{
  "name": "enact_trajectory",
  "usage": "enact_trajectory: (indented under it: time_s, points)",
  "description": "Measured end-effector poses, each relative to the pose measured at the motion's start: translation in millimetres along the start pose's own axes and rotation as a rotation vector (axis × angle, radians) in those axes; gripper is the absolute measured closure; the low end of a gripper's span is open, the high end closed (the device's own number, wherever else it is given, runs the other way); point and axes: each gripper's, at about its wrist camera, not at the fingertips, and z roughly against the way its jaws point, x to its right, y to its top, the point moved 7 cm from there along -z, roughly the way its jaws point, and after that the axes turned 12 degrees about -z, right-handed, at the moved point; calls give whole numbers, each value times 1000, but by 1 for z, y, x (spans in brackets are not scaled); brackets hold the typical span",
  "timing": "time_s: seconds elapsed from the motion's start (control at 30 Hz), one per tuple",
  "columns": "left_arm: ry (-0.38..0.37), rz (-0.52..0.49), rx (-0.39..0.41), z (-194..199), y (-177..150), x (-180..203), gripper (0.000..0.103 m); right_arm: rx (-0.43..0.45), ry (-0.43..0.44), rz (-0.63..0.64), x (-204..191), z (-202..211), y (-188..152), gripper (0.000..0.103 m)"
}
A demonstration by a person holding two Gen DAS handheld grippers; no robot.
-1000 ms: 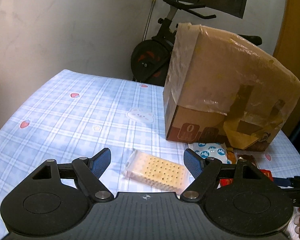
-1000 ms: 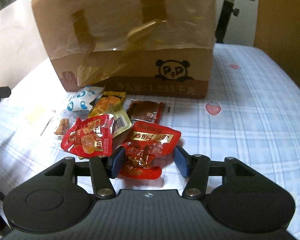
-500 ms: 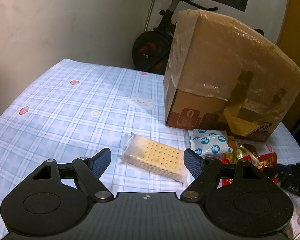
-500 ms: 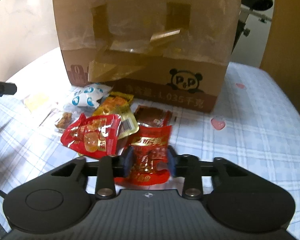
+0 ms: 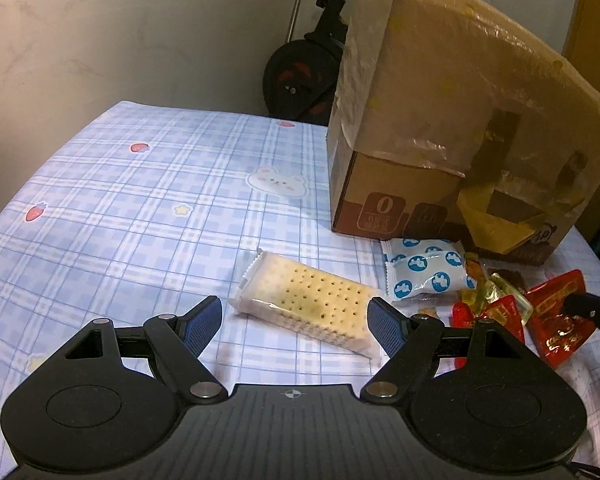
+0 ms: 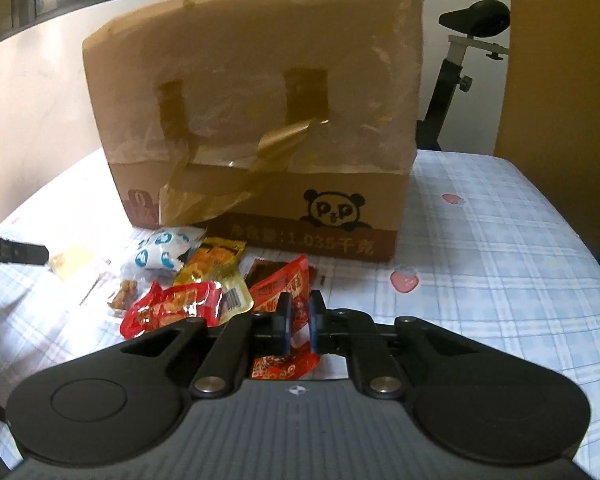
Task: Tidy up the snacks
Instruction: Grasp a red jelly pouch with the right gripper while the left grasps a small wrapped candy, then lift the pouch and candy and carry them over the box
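Observation:
My right gripper (image 6: 299, 322) is shut on a red snack packet (image 6: 283, 284), which is tilted up off the cloth; the same red snack packet (image 5: 556, 316) shows at the right of the left wrist view. My left gripper (image 5: 295, 322) stands open just short of a clear-wrapped cracker pack (image 5: 308, 304), not touching it. A pile of snacks lies before the cardboard box (image 6: 259, 120): a blue-and-white pouch (image 6: 163, 250), a yellow packet (image 6: 215, 264), another red packet (image 6: 171, 308) and a small pack of brown bits (image 6: 124, 294).
The table wears a blue checked cloth (image 5: 139, 208). The tall taped cardboard box (image 5: 452, 128) stands at the back. An exercise bike (image 5: 304, 76) stands behind the table by the wall. An orange-brown door panel (image 6: 560, 60) is at the right.
The right jaws closed onto the red packet and lifted it, so it now tilts up. The left gripper stayed open, with the cracker pack now slightly farther ahead in view.

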Motion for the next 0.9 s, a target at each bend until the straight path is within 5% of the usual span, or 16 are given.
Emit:
enact_trajectory:
  time_s: [0.2,0.43,0.7,0.8,0.9]
  points:
    - [-79,-10,12,1,5,15,25,10,0,-16,4,3,2,94]
    - [-238,-95,5,-8,17,62,60,3,5,-34,8,1,-1,94]
    - [-229,-132,-86,-40,8,89,67,9,12,-43,9,3,-3,94]
    - [-218,-158,-97,-45,5,94,83,11,7,-57,13,4,-4,94]
    - [-220,-144,-85,-44,3,92,84,7,4,-78,18,4,-4,94]
